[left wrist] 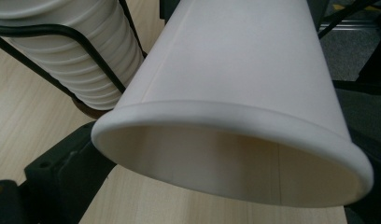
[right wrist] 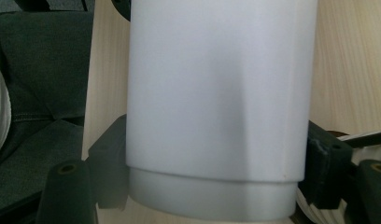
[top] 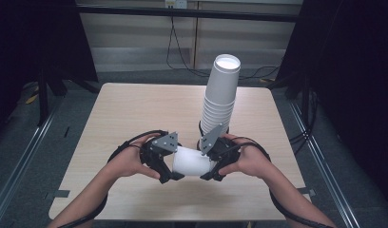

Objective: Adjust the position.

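A white paper cup [top: 192, 161] lies on its side just above the table's front, held between my two grippers. My right gripper [top: 206, 160] is shut on its narrow base end; in the right gripper view the black jaws press both sides of the cup [right wrist: 216, 93] near its bottom rim. My left gripper [top: 173, 161] stands at the cup's wide mouth. In the left gripper view the rolled rim of the cup [left wrist: 235, 70] sits between the spread jaws, and I see no squeeze on it.
A tall, leaning stack of white cups [top: 220, 95] stands in a black wire holder [left wrist: 62, 30] just behind the right hand. The wooden table [top: 135, 109] is bare on its left half. Dark frames and cables lie on the floor around it.
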Motion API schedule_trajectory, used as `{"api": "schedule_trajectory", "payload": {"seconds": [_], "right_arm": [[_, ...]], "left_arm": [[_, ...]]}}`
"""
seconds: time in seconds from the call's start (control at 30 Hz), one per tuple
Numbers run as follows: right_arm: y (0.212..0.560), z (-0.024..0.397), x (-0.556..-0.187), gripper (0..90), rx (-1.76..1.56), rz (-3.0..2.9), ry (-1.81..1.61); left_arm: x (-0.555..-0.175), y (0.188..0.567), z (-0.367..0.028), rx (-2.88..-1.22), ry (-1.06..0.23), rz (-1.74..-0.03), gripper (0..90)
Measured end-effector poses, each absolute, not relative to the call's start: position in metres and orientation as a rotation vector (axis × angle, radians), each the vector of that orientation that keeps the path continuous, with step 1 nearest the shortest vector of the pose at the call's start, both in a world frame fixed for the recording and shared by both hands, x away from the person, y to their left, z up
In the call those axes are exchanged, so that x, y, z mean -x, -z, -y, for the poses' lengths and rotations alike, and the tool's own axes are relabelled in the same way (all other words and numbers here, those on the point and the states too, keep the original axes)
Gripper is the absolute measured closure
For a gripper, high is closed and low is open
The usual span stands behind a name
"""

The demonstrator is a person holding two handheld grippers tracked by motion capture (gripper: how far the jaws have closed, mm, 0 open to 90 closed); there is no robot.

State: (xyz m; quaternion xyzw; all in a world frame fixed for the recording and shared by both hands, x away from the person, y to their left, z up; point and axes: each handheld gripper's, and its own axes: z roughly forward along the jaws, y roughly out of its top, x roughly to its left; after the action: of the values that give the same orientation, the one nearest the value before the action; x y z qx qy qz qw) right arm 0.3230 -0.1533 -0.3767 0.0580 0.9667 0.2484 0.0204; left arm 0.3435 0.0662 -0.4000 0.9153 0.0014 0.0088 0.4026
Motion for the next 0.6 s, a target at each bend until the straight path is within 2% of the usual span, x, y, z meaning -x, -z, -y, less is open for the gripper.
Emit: {"api": "schedule_trajectory", "payload": {"seconds": [0.6], "right_arm": [[0.3771,0.1593,-0.322,25.2,-0.193,-2.971,-0.883]], "left_arm": [[-0.3471,0.3996,-0.0739,-2.232,0.024,-0.021,1.0]]}}
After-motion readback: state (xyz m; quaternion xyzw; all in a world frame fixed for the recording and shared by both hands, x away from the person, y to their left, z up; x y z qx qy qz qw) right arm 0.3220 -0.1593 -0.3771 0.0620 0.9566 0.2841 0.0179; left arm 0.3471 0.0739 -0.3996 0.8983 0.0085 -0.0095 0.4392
